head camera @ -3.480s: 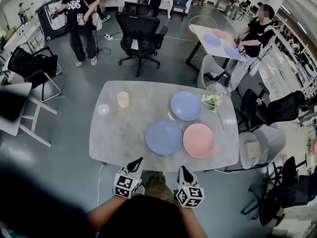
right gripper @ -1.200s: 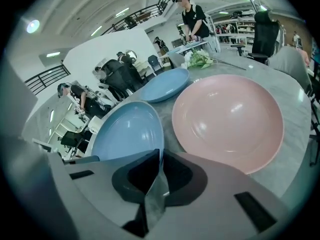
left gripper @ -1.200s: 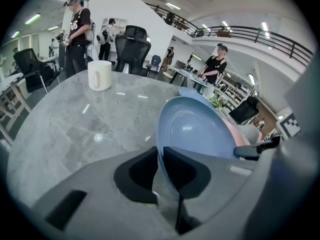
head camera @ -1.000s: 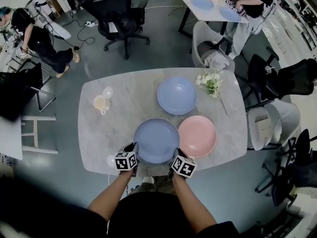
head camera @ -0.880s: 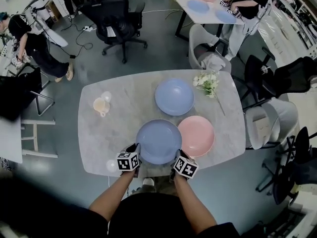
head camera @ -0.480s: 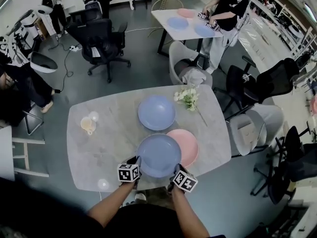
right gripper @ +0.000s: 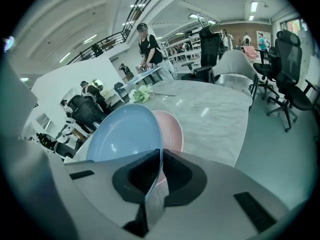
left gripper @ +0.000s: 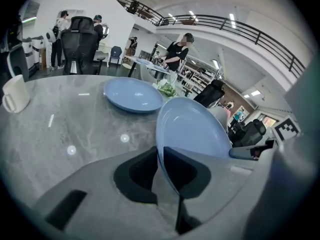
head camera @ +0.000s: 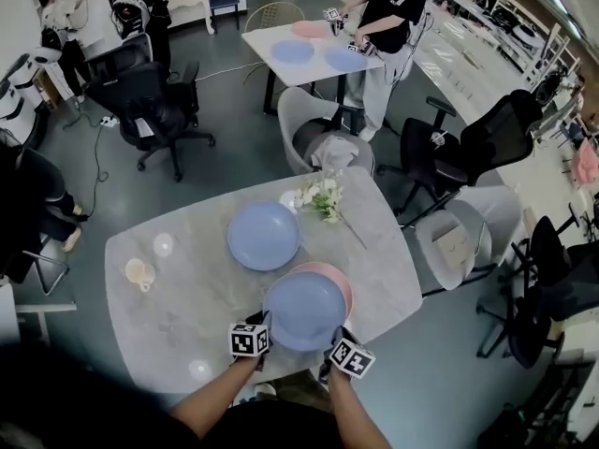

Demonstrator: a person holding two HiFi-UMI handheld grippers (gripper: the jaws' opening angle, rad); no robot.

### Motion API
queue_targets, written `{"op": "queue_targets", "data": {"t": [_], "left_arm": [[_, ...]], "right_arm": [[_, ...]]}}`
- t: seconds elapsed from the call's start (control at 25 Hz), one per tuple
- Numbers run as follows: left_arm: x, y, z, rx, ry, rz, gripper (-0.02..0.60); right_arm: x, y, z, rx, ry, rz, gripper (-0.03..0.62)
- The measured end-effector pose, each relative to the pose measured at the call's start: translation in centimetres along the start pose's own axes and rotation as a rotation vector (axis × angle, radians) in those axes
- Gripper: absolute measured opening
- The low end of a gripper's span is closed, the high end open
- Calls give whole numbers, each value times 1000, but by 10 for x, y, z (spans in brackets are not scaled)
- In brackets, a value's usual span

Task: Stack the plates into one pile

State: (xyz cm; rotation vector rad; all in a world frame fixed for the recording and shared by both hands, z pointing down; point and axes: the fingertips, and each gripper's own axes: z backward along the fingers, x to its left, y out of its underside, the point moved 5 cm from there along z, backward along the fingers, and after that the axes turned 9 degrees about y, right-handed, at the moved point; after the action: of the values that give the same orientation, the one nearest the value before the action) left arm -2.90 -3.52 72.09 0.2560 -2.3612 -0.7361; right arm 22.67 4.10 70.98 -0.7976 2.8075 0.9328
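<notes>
Pinches a blue plate (head camera: 304, 310) by its near rim from both sides. On the left, with the left gripper (head camera: 262, 322), jaws clamped onto the plate's edge. On the right, with the right gripper (head camera: 335, 336), jaws likewise closed on the rim, which is wedged between the pads in each gripper view. Holds it by the near edge of the tabletop (head camera: 187, 302), toward the right end, over a pink plate (head camera: 343, 281), covering most of it and leaving only a far-right crescent of pink. Cannot tell whether the two touch. Around the tabletop's middle, lying flat and apart: a second blue plate (head camera: 263, 236). Near the far right corner, white flowers (head camera: 320, 196); by the left edge, a cup (head camera: 139, 272).
</notes>
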Motion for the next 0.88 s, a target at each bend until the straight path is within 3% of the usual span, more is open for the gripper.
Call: {"op": "queue_targets", "data": {"t": [0.4,0.88], "left_arm": [[-5,-11,-60,119,-23,-63,60],[-11,-10,-71,216,-57,-198,95]], "right_arm": [[-25,-23,-39,25,37,-22,26],[-34,-23,-63,59,33,19,26]]}}
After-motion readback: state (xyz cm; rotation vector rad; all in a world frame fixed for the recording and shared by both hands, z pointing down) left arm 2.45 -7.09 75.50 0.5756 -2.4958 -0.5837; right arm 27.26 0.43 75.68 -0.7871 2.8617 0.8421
